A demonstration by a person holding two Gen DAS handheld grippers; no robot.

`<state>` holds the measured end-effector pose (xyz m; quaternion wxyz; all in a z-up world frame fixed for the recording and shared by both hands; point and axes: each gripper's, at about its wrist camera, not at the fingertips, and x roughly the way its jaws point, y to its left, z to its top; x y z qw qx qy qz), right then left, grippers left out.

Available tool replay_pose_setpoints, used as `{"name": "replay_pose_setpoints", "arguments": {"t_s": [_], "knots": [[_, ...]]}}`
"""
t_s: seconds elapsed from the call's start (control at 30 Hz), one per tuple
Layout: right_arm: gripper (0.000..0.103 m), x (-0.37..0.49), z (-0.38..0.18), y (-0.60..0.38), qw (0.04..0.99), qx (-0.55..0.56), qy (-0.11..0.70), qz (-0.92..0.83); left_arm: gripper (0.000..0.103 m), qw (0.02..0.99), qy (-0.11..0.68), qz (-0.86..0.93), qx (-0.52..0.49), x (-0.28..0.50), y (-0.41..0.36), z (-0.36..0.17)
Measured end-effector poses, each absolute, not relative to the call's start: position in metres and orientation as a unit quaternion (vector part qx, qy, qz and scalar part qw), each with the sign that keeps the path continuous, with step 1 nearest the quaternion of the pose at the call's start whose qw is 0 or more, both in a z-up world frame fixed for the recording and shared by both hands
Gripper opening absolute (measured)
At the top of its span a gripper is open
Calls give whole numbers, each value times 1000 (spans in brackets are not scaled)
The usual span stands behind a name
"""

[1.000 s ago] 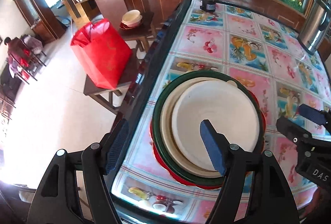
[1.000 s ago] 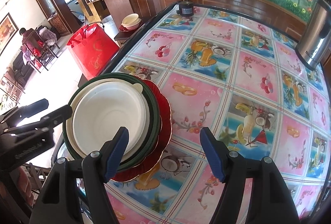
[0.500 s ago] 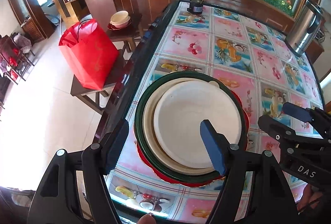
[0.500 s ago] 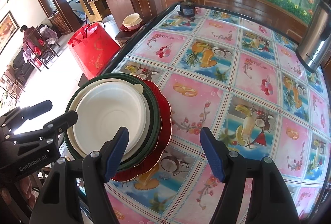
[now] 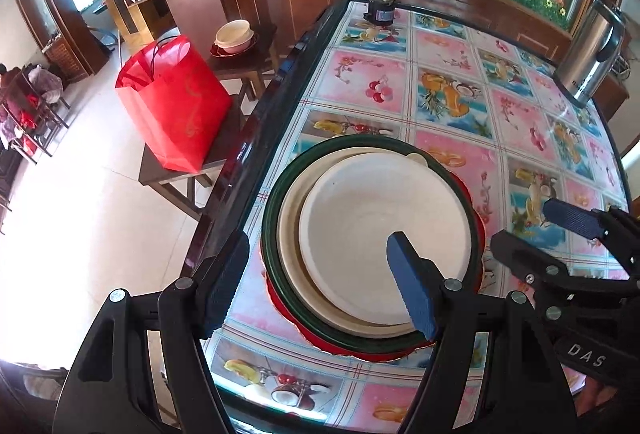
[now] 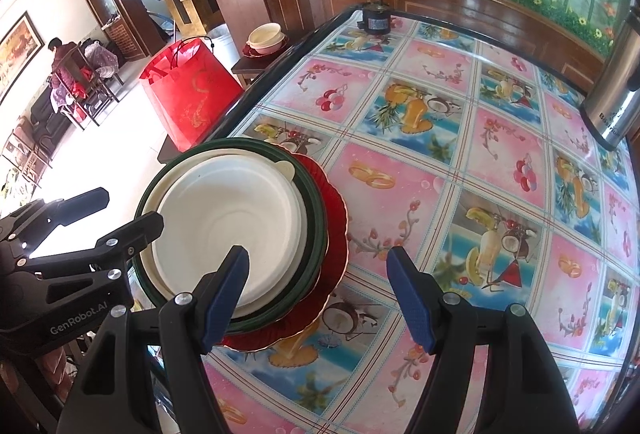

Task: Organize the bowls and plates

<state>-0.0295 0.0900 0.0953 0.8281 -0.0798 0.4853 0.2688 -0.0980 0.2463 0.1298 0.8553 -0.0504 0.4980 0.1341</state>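
A stack stands near the table's left edge: a white bowl (image 5: 380, 234) inside a cream bowl (image 5: 290, 234), in a dark green bowl (image 5: 272, 201), on a red plate (image 5: 476, 209). The stack also shows in the right wrist view, with the white bowl (image 6: 224, 226) and red plate (image 6: 336, 234). My left gripper (image 5: 316, 282) is open and empty, hovering above the stack's near left side. My right gripper (image 6: 316, 294) is open and empty, above the stack's right rim; it also shows in the left wrist view (image 5: 536, 230).
The table has a fruit-patterned cloth (image 6: 460, 153). A steel kettle (image 6: 616, 89) stands at the far right, a small black motor (image 6: 376, 17) at the far end. Beside the table, stools hold a red bag (image 5: 172, 105) and more bowls (image 5: 234, 35).
Both grippers have shifted slightly over the stack and stay open. The left view has pulled back a little; the right gripper has moved left towards the stack. The stack has not moved.
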Motion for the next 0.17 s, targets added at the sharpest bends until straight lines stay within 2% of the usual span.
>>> {"name": "replay_pose_setpoints", "arguments": {"t_s": [0.17], "knots": [[71, -33, 94, 94, 827, -85, 485, 271, 72, 857, 496, 129, -57, -99, 243, 129]]}}
